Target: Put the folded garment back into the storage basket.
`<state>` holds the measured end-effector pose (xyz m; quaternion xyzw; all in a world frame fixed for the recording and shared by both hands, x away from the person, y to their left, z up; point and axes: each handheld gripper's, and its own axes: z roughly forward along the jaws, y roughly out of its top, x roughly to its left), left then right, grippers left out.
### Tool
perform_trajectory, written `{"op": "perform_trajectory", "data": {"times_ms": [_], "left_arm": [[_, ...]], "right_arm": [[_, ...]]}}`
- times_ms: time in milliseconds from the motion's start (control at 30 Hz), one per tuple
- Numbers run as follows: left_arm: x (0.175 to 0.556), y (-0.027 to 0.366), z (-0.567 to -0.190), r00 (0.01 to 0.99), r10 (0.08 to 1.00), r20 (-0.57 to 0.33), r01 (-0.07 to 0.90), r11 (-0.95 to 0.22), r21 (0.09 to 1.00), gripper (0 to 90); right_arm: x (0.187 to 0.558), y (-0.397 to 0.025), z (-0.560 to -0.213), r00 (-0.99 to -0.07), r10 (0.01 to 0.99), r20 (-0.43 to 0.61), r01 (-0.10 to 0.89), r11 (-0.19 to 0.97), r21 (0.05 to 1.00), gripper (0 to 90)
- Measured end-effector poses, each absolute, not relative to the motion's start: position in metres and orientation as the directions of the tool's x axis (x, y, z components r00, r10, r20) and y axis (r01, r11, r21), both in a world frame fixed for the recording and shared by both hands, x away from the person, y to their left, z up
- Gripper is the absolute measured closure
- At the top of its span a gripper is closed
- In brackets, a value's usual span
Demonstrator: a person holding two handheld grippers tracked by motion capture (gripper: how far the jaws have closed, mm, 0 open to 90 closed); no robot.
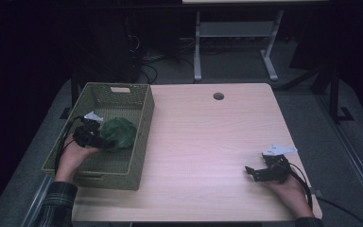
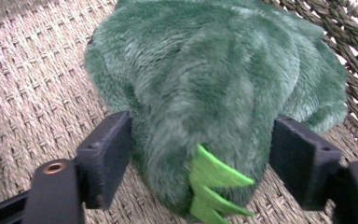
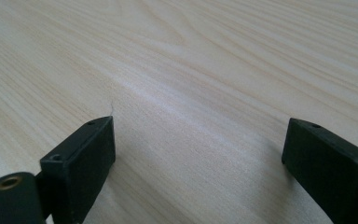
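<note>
Sitting inside the olive-green woven rectangular basket [image 1: 137, 135] at the table's [image 1: 208, 142] left edge is the fuzzy dark-green plush toy [image 2: 214, 84], resting on the wicker floor — the left claw [image 2: 200, 163] has its two black jaws pressed against the toy's sides, grasping it. Bright lime felt spikes jut from the plush near the bottom edge, partly cut off. Over on the right, the right claw [image 3: 198, 161] hovers released above bare pale wood, jaws wide apart.
</note>
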<state>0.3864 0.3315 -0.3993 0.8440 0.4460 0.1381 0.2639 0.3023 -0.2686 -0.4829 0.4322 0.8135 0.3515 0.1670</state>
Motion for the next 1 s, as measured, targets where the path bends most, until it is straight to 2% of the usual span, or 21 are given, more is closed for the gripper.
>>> {"op": "perform_trajectory", "data": {"times_ms": [133, 567, 1000], "left_arm": [[0.386, 0.331, -0.398, 0.573, 0.82, -0.004, 0.665, -0.462, 0.586, 16.8], [0.382, 0.334, -0.391, 0.572, 0.82, -0.002, 0.64, -0.445, 0.627, 14.3], [0.374, 0.319, -0.358, 0.601, 0.799, -0.003, 0.582, -0.435, 0.686, 14.3]], "right_arm": [[0.302, -0.269, -0.483, -0.571, 0.821, 0.032, 0.586, 0.38, 0.716, 9.2], [0.302, -0.269, -0.483, -0.571, 0.821, 0.032, 0.586, 0.379, 0.716, 9.2], [0.302, -0.269, -0.483, -0.571, 0.82, 0.031, 0.585, 0.38, 0.717, 9.3]]}}
